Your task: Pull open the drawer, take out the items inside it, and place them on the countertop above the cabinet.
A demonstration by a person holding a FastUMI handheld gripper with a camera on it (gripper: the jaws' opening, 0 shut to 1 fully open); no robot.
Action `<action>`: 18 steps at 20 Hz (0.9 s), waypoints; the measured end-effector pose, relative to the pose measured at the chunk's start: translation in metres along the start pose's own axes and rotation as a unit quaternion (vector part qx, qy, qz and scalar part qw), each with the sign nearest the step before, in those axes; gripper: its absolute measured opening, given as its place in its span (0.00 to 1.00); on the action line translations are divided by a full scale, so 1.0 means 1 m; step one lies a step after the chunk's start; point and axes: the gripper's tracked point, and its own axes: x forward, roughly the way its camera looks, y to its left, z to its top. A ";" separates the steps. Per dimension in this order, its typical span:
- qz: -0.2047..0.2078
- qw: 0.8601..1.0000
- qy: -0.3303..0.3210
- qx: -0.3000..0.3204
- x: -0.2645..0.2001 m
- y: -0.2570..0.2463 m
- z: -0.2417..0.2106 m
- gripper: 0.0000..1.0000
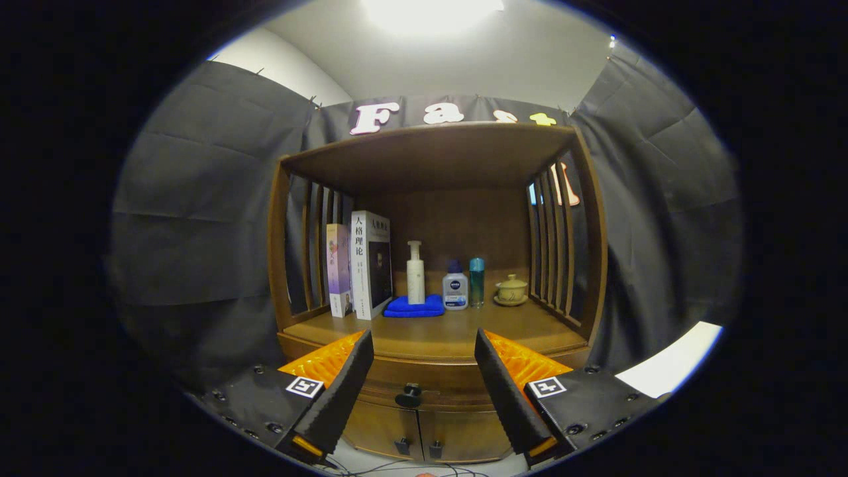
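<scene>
Gripper: fingers spread wide, holding nothing. Drawer knob: dark, small, between the fingers, beyond their tips; likely rigid, the obvious hold. Drawer: closed, under the countertop; wood, probably stiff-sliding.

On the worktop, books stand left, a pump bottle on a folded cloth, two bottles and a lidded cup right; the drawer knob sits below, between the tool's spread fingers.

gripper open — drawer knob between fingers | drawer shut
</scene>
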 end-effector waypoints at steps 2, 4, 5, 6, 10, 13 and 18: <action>0.003 1.000 0.021 0.005 0.019 0.005 -0.017 0.96; 0.011 0.999 0.040 0.011 0.034 0.011 -0.032 0.96; 0.019 0.999 0.045 0.016 0.040 0.017 -0.037 0.96; 0.024 0.998 0.050 0.018 0.047 0.021 -0.042 0.96; 0.016 0.997 0.074 0.019 0.069 0.025 -0.071 0.97; 0.009 0.994 0.102 0.024 0.078 0.028 -0.096 0.97; 0.003 0.990 0.139 0.015 0.089 0.032 -0.132 0.94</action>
